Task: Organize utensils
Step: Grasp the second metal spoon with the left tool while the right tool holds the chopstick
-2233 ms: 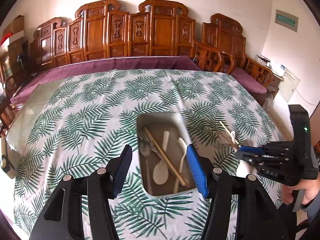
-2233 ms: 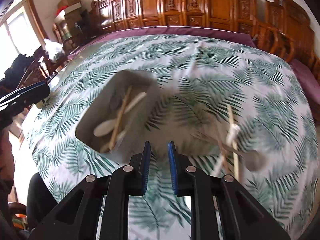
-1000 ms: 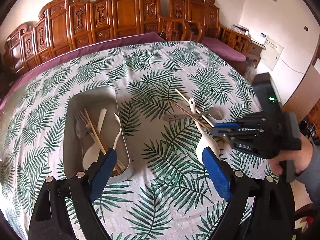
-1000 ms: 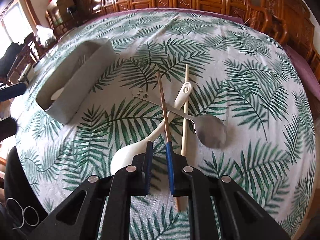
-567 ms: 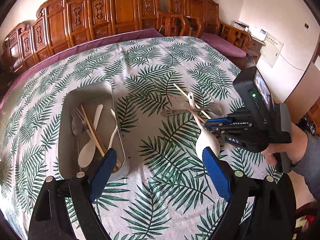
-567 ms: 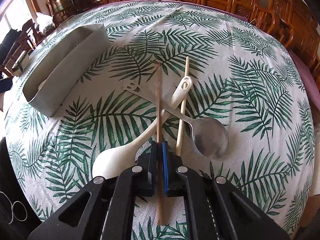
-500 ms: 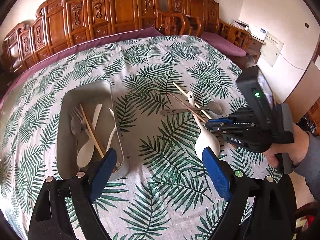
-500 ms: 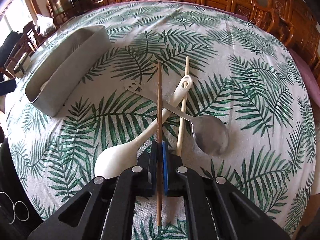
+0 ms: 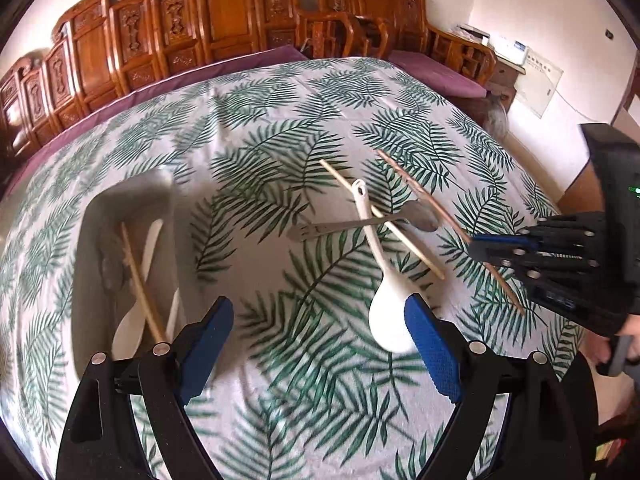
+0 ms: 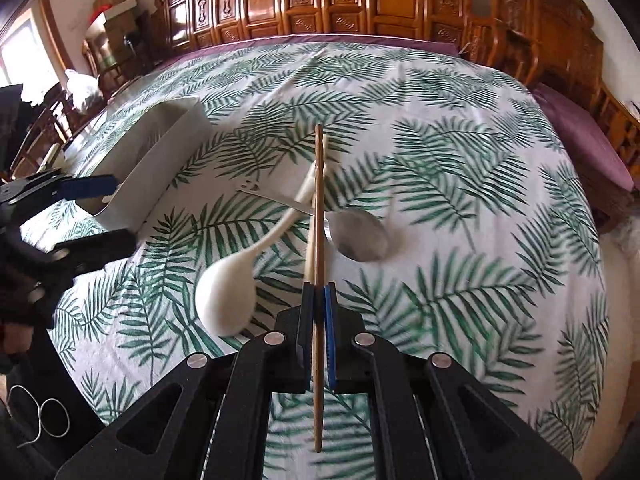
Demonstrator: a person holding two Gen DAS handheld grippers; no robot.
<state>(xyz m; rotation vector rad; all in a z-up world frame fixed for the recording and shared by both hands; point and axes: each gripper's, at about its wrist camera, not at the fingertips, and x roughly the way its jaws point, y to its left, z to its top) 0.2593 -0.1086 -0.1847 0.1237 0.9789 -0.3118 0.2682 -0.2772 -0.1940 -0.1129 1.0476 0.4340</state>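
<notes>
At the left of the palm-leaf-printed tablecloth (image 9: 280, 128) sits the long grey rectangular utensil tray (image 9: 132, 200), its long axis running away from the camera; inside lie a wooden chopstick (image 9: 140, 284), white plastic spoons and a blurred metal piece, all roughly lengthwise. The left gripper (image 9: 318, 340) hangs above the cloth between tray and loose utensils, tilted steeply down, its blue-padded jaws spread wide with nothing between them. Just right of it, the white plastic spoon (image 9: 386, 300) lies bowl toward the camera, handle pointing away. A metal spoon (image 9: 360, 226) lies crosswise under it, bowl to the right, and a pale bamboo chopstick (image 9: 384, 222) crosses both diagonally. Furthest right, the right gripper (image 10: 319, 308), held in a person's hand (image 9: 624, 354), has its jaws pressed together on a brown wooden chopstick (image 10: 318, 216), lifted off the cloth, running straight along the fingers, its tip pointing away.
</notes>
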